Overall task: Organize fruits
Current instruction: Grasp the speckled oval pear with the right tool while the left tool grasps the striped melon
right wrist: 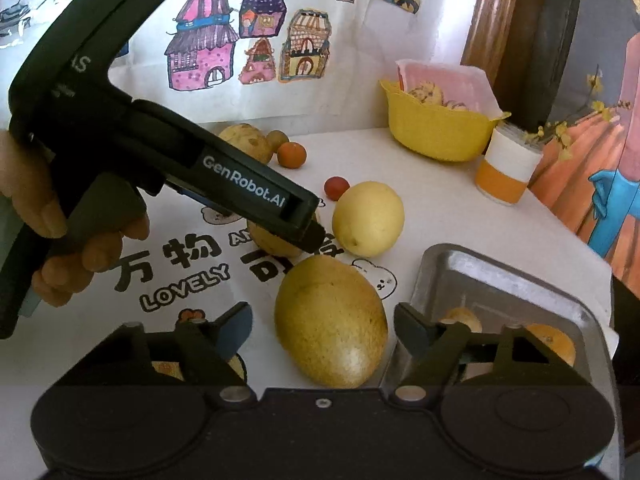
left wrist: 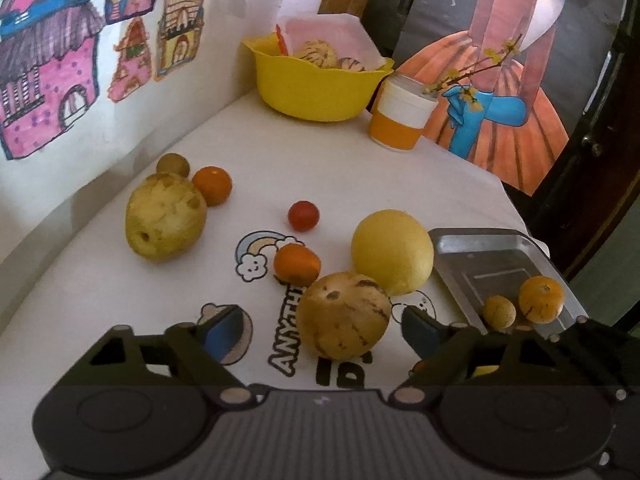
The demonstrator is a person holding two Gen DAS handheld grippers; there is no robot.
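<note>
Left wrist view: left gripper (left wrist: 320, 332) low over the cloth (left wrist: 248, 160), jaws wide apart, straddling a streaked melon (left wrist: 343, 316) without touching it — lined up for a grasp, I judge. Tray (left wrist: 480, 248) sits at right; 2 small fruits in it, an orange (left wrist: 541, 299) and a brown ball (left wrist: 499, 311), so it reads as the collecting spot. Loose on the cloth: pear (left wrist: 392, 252), tomato (left wrist: 303, 216), potato-like fruit (left wrist: 165, 216).

Right wrist view: right gripper (right wrist: 323, 328) spread open around a mango (right wrist: 331, 322), no contact visible, tray (right wrist: 500, 272) just beside. A hand (right wrist: 64, 236) grips the left tool's handle. Yellow bowl (right wrist: 440, 136) stands well apart at the back.
</note>
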